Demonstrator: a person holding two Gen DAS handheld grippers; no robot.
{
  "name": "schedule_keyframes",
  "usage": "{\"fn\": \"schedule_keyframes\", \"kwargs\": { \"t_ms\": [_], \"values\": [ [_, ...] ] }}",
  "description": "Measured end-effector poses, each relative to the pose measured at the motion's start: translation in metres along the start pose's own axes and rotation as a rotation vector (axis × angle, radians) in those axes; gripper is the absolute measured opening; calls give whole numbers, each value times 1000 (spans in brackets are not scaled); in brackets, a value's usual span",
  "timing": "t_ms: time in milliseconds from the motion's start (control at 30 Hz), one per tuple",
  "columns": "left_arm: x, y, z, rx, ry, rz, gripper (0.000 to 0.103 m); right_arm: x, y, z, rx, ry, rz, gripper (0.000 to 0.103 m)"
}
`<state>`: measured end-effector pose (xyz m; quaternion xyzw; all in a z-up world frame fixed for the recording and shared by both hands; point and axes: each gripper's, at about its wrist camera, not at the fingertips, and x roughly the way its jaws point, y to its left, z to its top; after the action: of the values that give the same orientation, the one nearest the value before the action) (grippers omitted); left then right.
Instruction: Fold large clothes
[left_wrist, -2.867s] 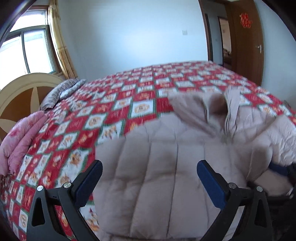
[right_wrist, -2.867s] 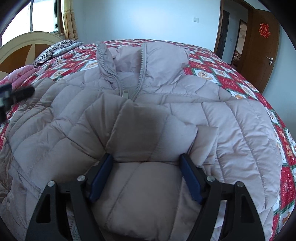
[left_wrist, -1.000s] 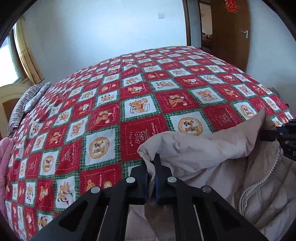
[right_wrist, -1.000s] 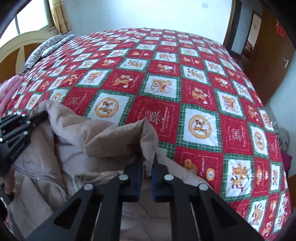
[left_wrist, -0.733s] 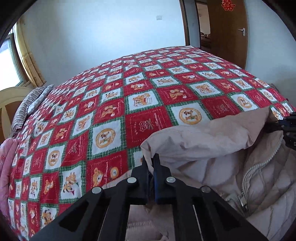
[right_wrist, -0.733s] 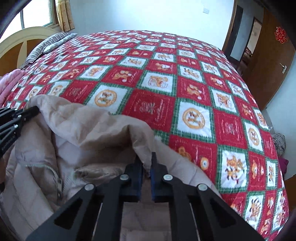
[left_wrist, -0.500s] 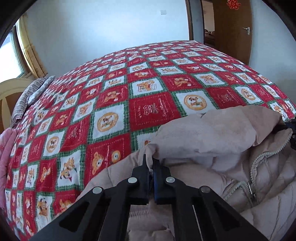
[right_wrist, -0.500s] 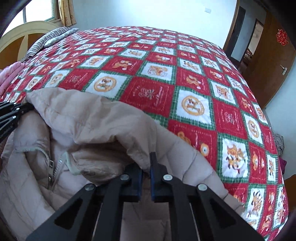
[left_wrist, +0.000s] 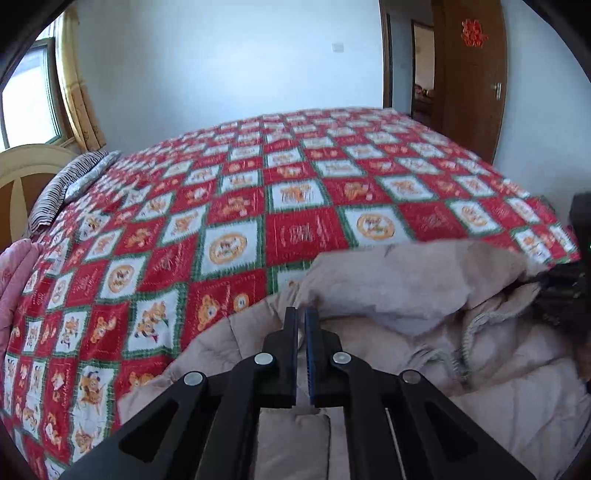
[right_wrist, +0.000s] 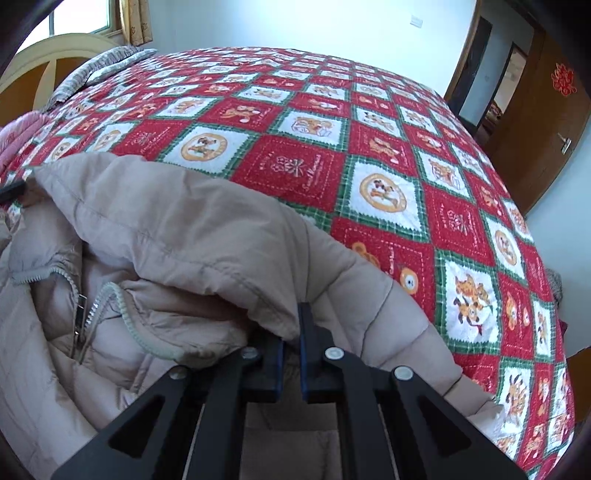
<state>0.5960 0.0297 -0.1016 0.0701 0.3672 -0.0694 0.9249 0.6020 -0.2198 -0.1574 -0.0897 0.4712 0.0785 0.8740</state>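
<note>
Jacket (right_wrist: 192, 229), beige and quilted, lies on the near part of the bed (right_wrist: 388, 155), bunched up with one padded edge folded over the rest of it. Its zipper (right_wrist: 79, 306) shows below that folded edge, partly undone, with the collar lining open around it.

From the right wrist view, the right gripper (right_wrist: 291, 325) has its jaws drawn almost together, pinching the jacket's folded edge at the seam; fabric drapes over the left pad and hides its tip. From the left wrist view, the left gripper (left_wrist: 300, 317) is likewise nearly closed, only a thin slit between the blue pads, and the jacket (left_wrist: 406, 280) fold sits right at the tips. A sliver of cloth seems caught there, though motion blur makes the contact hard to read. At the jacket's right side in that view, a dark blurred shape is the right gripper (left_wrist: 565, 291), at the far end of the same fold.

Beyond the jacket, the bed (left_wrist: 295, 192) carries a red, white and green checked quilt with cartoon prints. Farther from the jacket, at the bed's left end, lie a striped pillow (left_wrist: 70, 184) and a pink blanket (left_wrist: 14, 280), against a cream headboard (left_wrist: 26, 166). Past the bed's far right corner stands a brown door (right_wrist: 543, 122).
</note>
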Motion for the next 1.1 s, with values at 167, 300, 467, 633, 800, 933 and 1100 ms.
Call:
{"fn": "schedule_keyframes", "kwargs": {
  "t_ms": [167, 300, 467, 633, 800, 933, 1100],
  "values": [
    [-18, -9, 33, -38, -86, 14, 95, -4, 8, -1, -58, -16, -49, 7],
    [-2, -29, 53, -2, -122, 35, 95, -8, 8, -3, -75, -20, -77, 7],
    [54, -43, 48, 101, 16, 255, 95, -11, 6, -5, -78, -22, -81, 7],
    [69, -26, 11, 109, 129, 278, 95, -9, 2, -8, -72, -24, -72, 7],
    [74, -23, -13, 111, 152, 266, 95, -8, 3, -11, -77, -12, -69, 7],
    [79, -25, -18, 111, 158, 266, 95, -18, -2, -12, -53, 30, -40, 12],
    [81, -21, -19, 81, 161, 239, 95, -69, 0, -5, 4, -45, -56, 67]
  ]
}}
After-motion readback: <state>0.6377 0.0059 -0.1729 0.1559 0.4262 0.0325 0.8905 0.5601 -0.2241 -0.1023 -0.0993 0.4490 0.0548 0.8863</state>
